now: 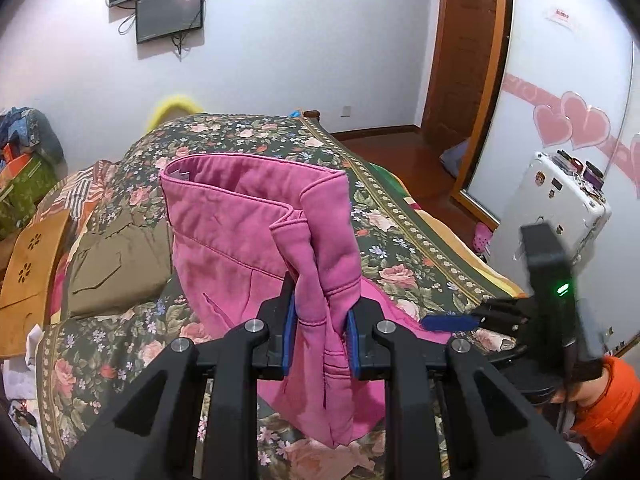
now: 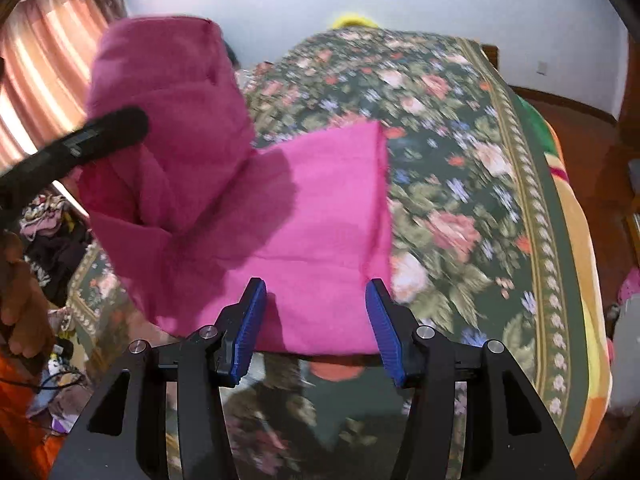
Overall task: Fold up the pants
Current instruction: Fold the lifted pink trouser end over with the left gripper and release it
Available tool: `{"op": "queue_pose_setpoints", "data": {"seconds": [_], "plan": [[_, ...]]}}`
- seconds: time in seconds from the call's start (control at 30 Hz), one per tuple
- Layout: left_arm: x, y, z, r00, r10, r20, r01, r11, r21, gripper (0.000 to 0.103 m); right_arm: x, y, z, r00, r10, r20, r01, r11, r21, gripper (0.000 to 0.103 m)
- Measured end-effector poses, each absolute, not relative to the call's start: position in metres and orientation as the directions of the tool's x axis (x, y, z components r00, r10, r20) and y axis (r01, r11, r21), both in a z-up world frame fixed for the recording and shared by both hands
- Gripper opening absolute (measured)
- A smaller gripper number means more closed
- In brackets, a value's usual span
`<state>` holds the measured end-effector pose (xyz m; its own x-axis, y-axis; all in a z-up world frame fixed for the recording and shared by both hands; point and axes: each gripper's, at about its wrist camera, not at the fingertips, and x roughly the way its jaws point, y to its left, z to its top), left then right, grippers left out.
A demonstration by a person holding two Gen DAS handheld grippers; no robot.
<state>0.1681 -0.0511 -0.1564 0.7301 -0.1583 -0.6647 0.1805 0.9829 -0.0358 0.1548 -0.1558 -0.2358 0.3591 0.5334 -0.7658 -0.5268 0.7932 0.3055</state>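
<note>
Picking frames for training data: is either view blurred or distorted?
Left wrist view: sharp; pink pants and left tongs crisp, fisheye bends the door frame. Right wrist view: motion blur smears the floral bedspread; right tongs stay sharp.

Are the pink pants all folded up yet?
Not yet. The left tool pinches one end of the pink pants up in the air, and the rest lies flat on the flowery bedspread. The right tool is open.

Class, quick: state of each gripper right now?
Left gripper: jaws closed on the pink pants, part lifted off the bed.
Right gripper: jaws open, holding nothing.
</note>
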Motion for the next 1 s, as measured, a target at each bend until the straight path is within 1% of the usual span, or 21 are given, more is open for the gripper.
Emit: {"op": "queue_pose_setpoints", "data": {"seconds": [0.07,0.13,0.27,0.53,0.73,0.8,0.83,0.93,1.0], "plan": [[0.171,-0.055,-0.157,0.727,-0.162,-0.667,0.187,0.982,-0.035,0.02,0.157,-0.155,-0.251,0.332,0.524,-0.784,-0.507,0.8,0.321,0.049],[0.173,-0.061,-0.158,0.721,-0.171,-0.671,0.199,0.979,-0.035,0.02,0.157,-0.157,-0.255,0.338,0.546,-0.766,-0.493,0.797,0.351,0.049],[0.181,-0.073,-0.164,0.692,-0.194,-0.695,0.231,0.972,-0.042,0.02,0.159,-0.159,-0.255,0.328,0.558,-0.762,-0.488,0.791,0.369,0.049],[0.196,-0.092,-0.191,0.608,-0.233,-0.759,0.278,0.958,-0.071,0.021,0.154,-0.164,-0.25,0.333,0.551,-0.765,-0.478,0.798,0.367,0.049],[0.196,-0.103,-0.208,0.568,-0.234,-0.789,0.303,0.951,-0.064,0.021,0.145,-0.174,-0.24,0.374,0.519,-0.769,-0.469,0.821,0.326,0.049],[0.196,-0.105,-0.211,0.562,-0.229,-0.795,0.309,0.95,-0.055,0.025,0.143,-0.178,-0.237,0.381,0.518,-0.766,-0.464,0.823,0.327,0.049],[0.196,-0.107,-0.213,0.557,-0.227,-0.799,0.312,0.949,-0.052,0.028,0.142,-0.179,-0.236,0.382,0.519,-0.765,-0.462,0.824,0.328,0.049],[0.196,-0.108,-0.217,0.534,-0.224,-0.815,0.309,0.949,-0.058,0.048,0.14,-0.183,-0.232,0.392,0.512,-0.764,-0.457,0.829,0.321,0.049],[0.193,-0.106,-0.215,0.527,-0.233,-0.817,0.298,0.951,-0.079,0.049,0.138,-0.184,-0.231,0.401,0.505,-0.764,-0.454,0.834,0.313,0.049]]}}
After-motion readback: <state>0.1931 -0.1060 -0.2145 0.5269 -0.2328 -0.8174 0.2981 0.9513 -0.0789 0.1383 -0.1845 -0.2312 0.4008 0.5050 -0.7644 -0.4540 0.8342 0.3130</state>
